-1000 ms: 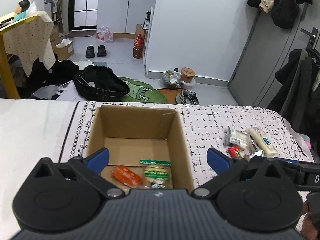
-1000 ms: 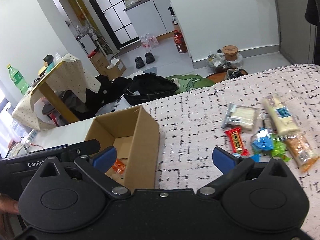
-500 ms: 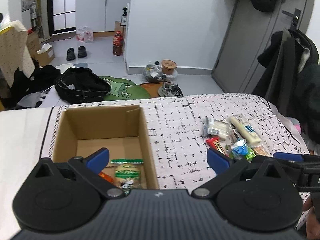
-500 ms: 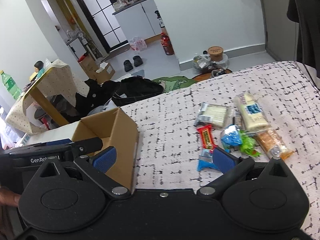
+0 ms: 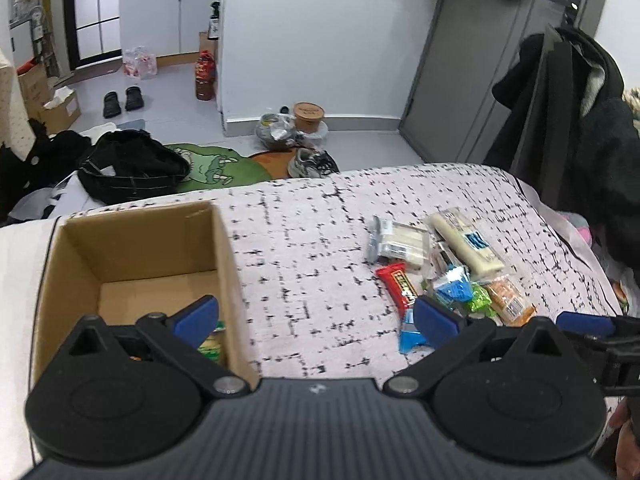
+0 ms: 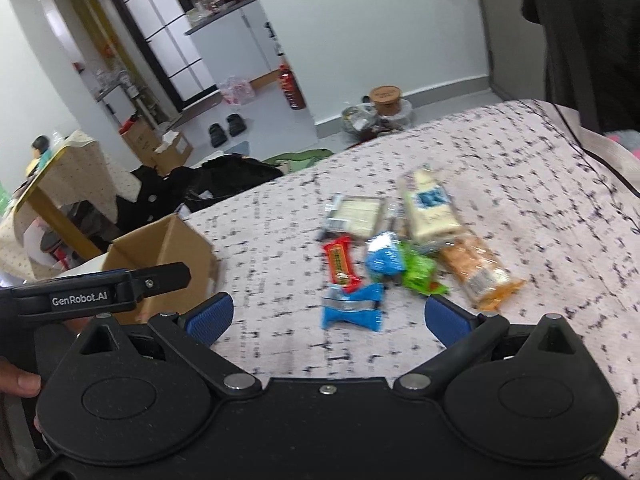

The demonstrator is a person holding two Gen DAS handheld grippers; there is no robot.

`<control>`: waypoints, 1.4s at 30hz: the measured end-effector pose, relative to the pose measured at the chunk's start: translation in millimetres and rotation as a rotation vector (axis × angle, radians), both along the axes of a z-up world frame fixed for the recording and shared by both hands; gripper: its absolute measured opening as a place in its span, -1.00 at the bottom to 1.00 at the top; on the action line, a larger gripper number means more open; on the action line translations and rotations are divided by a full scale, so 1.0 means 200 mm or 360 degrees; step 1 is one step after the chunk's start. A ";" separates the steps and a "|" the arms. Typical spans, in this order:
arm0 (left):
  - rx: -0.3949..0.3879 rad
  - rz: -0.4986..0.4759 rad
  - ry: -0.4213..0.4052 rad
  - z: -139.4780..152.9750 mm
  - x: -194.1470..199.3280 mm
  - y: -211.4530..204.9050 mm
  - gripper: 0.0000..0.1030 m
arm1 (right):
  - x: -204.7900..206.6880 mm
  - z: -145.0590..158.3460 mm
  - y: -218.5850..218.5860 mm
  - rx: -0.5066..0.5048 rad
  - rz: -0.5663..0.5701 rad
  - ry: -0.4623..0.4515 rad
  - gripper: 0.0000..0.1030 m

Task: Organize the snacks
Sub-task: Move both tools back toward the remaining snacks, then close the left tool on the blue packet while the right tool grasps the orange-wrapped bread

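Observation:
An open cardboard box (image 5: pixel 132 248) (image 6: pixel 160 248) sits on the patterned bedspread at the left, with a green-and-yellow snack packet (image 5: pixel 212 346) showing inside behind my finger. To its right lies a heap of snacks: a red bar (image 5: pixel 398 286) (image 6: pixel 339 262), a blue packet (image 6: pixel 352 312) (image 5: pixel 410 336), a second blue packet (image 6: pixel 385 258), a green packet (image 6: pixel 418 272), an orange pack (image 6: pixel 476 272), white wafers (image 5: pixel 400 242) and a long white pack (image 5: pixel 466 240). My left gripper (image 5: pixel 316 320) is open over the bedspread between box and heap. My right gripper (image 6: pixel 328 316) is open, with the blue packet lying between its fingers.
The bedspread (image 5: pixel 312 240) ends at its far edge, with floor clutter beyond: a black bag (image 5: pixel 132 168), a green mat (image 5: pixel 216 172), shoes and tubs. Dark coats (image 5: pixel 568 120) hang at the right. A hand (image 6: pixel 18 382) holds the left gripper's body.
Both grippers have swung right, away from the box and toward the snack heap. The right gripper has come closer, so the blue packet now lies between its fingers.

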State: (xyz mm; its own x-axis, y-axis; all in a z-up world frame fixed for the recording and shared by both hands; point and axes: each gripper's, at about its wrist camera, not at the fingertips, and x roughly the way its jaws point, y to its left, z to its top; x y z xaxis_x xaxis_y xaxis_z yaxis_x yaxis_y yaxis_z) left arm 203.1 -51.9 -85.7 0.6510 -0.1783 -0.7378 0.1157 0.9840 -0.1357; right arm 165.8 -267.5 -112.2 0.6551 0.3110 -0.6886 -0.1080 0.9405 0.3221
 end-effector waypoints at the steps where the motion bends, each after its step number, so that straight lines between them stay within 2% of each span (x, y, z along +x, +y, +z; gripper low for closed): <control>1: 0.0006 -0.0018 -0.0006 -0.01 0.00 -0.02 1.00 | 0.00 -0.01 -0.02 -0.0004 -0.0018 0.0006 1.00; 7: 0.0014 -0.0076 0.0018 -0.07 0.04 -0.14 0.99 | 0.00 -0.05 -0.14 0.0043 -0.0121 0.0060 1.00; 14: -0.0006 -0.0121 0.0055 -0.15 0.11 -0.24 0.97 | 0.03 -0.08 -0.20 0.0005 -0.0143 0.0072 0.97; 21: -0.0082 -0.0149 0.0131 -0.27 0.17 -0.31 0.94 | 0.09 -0.13 -0.25 -0.0033 -0.0149 0.0110 0.56; 27: -0.0098 -0.0204 0.0186 -0.35 0.20 -0.37 0.91 | 0.15 -0.19 -0.29 -0.0061 -0.0149 0.0141 0.34; 29: -0.0095 -0.0214 0.0215 -0.39 0.22 -0.40 0.79 | 0.17 -0.21 -0.30 -0.0077 -0.0145 0.0139 0.31; 36: -0.0088 -0.0237 0.0281 -0.47 0.28 -0.46 0.64 | 0.24 -0.26 -0.35 -0.0096 -0.0177 0.0170 0.23; 40: -0.0063 -0.0253 0.0332 -0.52 0.30 -0.51 0.30 | 0.28 -0.28 -0.36 -0.0137 -0.0159 0.0154 0.23; 42: -0.0045 -0.0244 0.0314 -0.52 0.30 -0.52 0.15 | 0.30 -0.28 -0.36 -0.0135 -0.0158 0.0150 0.23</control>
